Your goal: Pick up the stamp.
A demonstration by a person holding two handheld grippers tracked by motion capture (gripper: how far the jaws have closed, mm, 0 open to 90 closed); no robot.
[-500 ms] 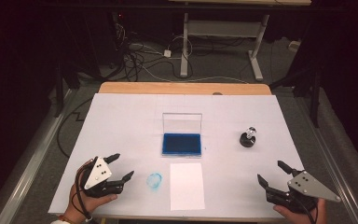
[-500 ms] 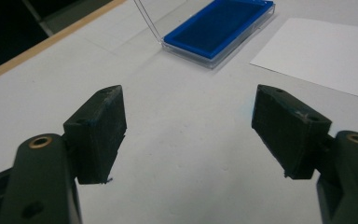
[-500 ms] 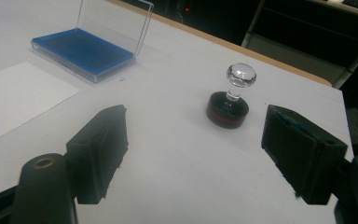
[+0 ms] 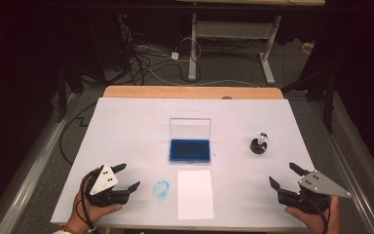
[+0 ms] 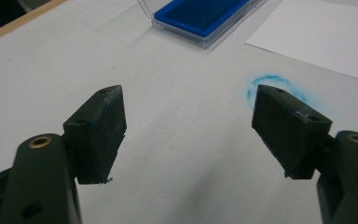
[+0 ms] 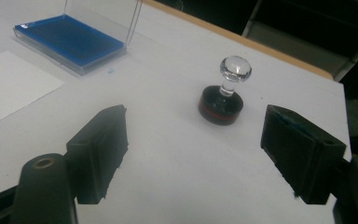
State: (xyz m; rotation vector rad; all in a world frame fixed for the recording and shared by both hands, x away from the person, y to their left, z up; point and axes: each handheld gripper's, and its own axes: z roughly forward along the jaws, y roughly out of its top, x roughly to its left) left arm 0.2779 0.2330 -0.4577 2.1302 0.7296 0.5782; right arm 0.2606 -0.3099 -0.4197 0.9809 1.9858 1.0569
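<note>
While both grippers rest apart near the table's front edge, we hold nothing.

Our left gripper [image 4: 125,177] stands released beside a blue ink smudge [image 4: 161,189]; our right gripper [image 4: 284,176], jaws spread and empty, faces the stamp [image 4: 259,143], upright and well apart. Between them lie the white paper [image 4: 195,194] and the open ink pad [image 4: 190,150].

The room lay dark around the white-covered surface [image 4: 126,126], whose wooden far edge [image 4: 190,92] showed bare. Beyond it a grey carpeted floor [image 4: 233,68] held a tangle of cables [image 4: 141,58] and the pale legs of a desk frame [image 4: 193,44]. Metal rails [image 4: 39,161] flanked both sides.
</note>
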